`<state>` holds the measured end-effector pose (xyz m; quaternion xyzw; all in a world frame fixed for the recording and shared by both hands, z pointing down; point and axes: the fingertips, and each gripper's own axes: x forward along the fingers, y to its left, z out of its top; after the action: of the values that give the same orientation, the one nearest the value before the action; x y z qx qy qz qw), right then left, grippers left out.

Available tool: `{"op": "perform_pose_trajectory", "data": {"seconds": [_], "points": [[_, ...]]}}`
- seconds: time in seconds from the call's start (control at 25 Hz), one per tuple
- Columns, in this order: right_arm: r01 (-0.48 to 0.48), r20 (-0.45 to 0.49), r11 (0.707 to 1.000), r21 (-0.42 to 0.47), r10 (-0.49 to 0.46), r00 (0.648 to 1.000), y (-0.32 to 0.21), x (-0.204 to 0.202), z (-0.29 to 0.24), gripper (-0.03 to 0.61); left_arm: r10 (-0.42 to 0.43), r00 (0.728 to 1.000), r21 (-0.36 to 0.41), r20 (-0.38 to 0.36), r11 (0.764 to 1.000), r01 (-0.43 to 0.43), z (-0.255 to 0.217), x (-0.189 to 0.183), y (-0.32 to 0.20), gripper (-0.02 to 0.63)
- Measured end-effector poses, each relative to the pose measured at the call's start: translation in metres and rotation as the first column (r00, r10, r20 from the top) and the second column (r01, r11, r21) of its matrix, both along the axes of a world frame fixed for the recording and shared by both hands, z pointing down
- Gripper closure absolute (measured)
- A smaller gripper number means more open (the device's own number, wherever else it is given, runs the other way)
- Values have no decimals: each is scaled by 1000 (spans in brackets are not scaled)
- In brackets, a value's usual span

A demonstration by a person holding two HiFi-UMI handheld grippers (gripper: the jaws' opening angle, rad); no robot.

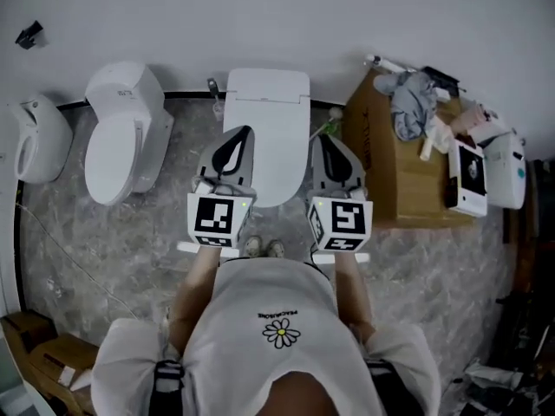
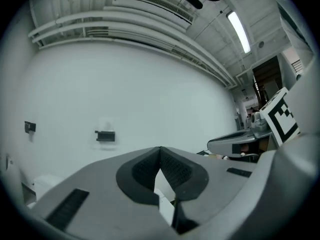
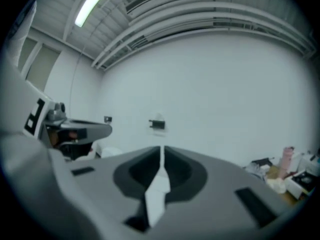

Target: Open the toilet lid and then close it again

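White wall (image 1: 277, 16) stands at the back of this room, and the grey stone floor (image 1: 104, 250) looks like marble. At the far left a small white bowl (image 1: 35, 141) hangs on the wall, and next to it sits a white toilet with a round seat (image 1: 121, 146). Then comes the left tool (image 1: 238, 137), held up and pointing at the wall. Its two jaws are pressed together with nothing between them, and the left gripper view (image 2: 160, 151) shows this best. Right below and between the two tools is the smooth white toilet lid (image 1: 279, 150). It lies flat down on its bowl, in front of the square white tank (image 1: 267, 85). The right tool (image 1: 319, 137) is pinched together too and holds nothing (image 3: 161, 151). Neither tool is near the lid. I think the lid job is either not started or all done, and I cannot tell which. To open it, a tool would have to go down to the lid's front edge, get under it and tip it up. At the right is a brown cardboard box (image 1: 390, 172) with cloth and small things on top.
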<state>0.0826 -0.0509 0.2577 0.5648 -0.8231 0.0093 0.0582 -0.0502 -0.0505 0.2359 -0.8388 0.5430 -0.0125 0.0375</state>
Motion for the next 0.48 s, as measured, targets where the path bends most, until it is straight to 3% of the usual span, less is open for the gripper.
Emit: {"op": "perform_pose_trajectory", "data": {"seconds": [0.28,0.48], "points": [[27,-54,991,133,-20,998,38,-9,-32,546,-61,998,60,-3,996,61,-22,-7,38,594],[44,-61,989,139,-35,998,43,-20,-34,546,-56,998,64,-4,996,57,-25,-9,37,594]]}}
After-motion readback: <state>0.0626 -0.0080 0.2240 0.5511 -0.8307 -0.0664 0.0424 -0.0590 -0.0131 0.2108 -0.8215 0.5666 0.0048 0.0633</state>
